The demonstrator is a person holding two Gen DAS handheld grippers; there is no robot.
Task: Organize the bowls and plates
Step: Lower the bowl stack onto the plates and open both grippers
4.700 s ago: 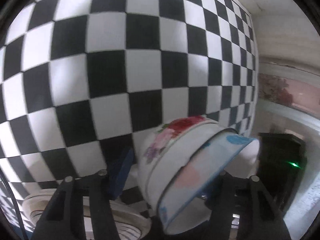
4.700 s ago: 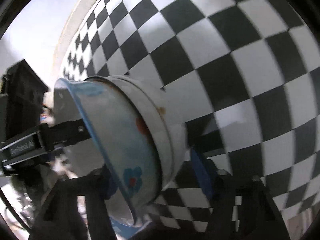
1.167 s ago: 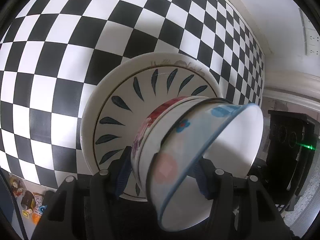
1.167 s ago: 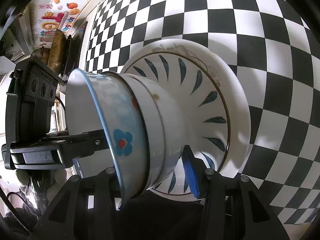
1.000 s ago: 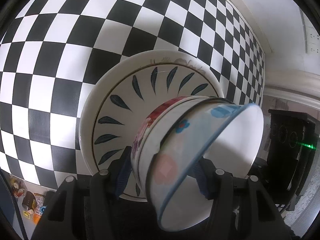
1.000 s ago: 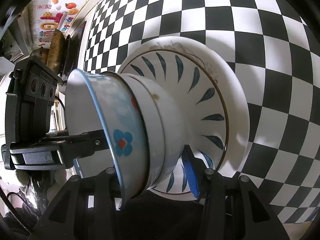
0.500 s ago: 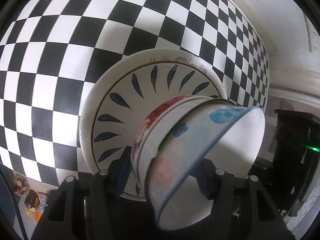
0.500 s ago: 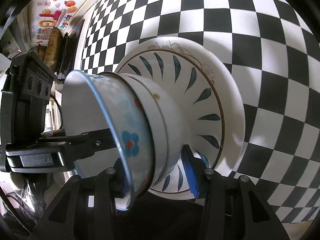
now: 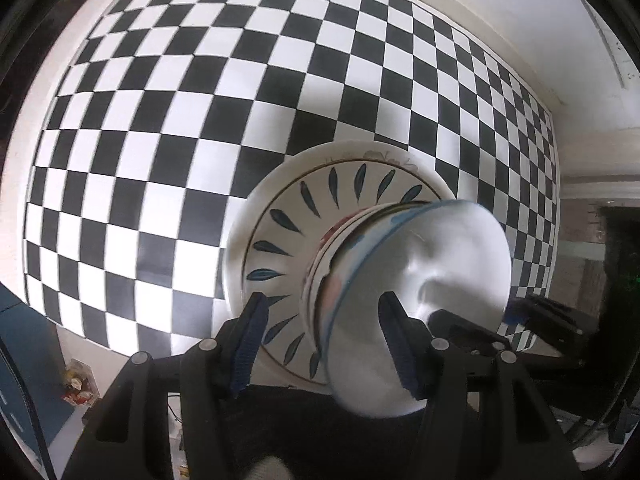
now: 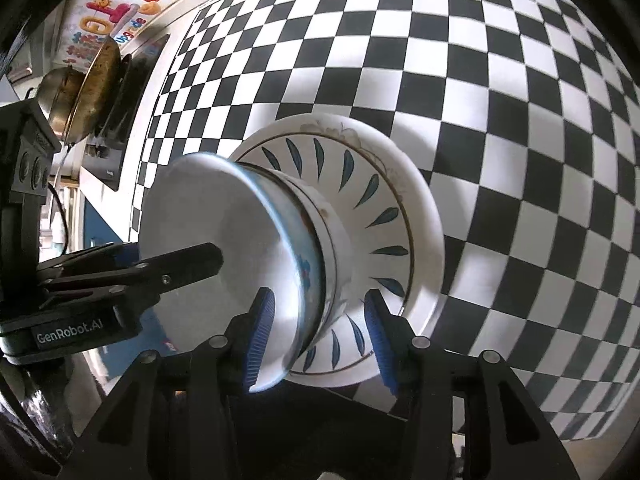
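Observation:
Two nested bowls, a blue-rimmed one [image 9: 420, 292] inside a flowered one [image 9: 328, 248], sit on a white plate with blue leaf marks [image 9: 288, 216] on the checkered tablecloth [image 9: 160, 120]. My left gripper [image 9: 324, 340] is open, its blue pads standing apart from the bowls' rim on either side. My right gripper [image 10: 320, 328] is open too, its pads clear of the opposite rim. The bowls [image 10: 256, 248] and plate [image 10: 384, 200] also show in the right wrist view, where the left gripper's finger [image 10: 172, 264] reaches over the bowl's mouth.
A brass pot [image 10: 80, 92] and a black appliance [image 10: 112, 152] stand beyond the table's far left edge. A black device with a green light [image 9: 624, 272] is at the right. The table's near edge [image 9: 100, 340] drops to a blue cabinet [image 9: 24, 360].
Both grippers have opened and drawn back from the nested bowls, which now rest on the plate. More of the table shows in both views.

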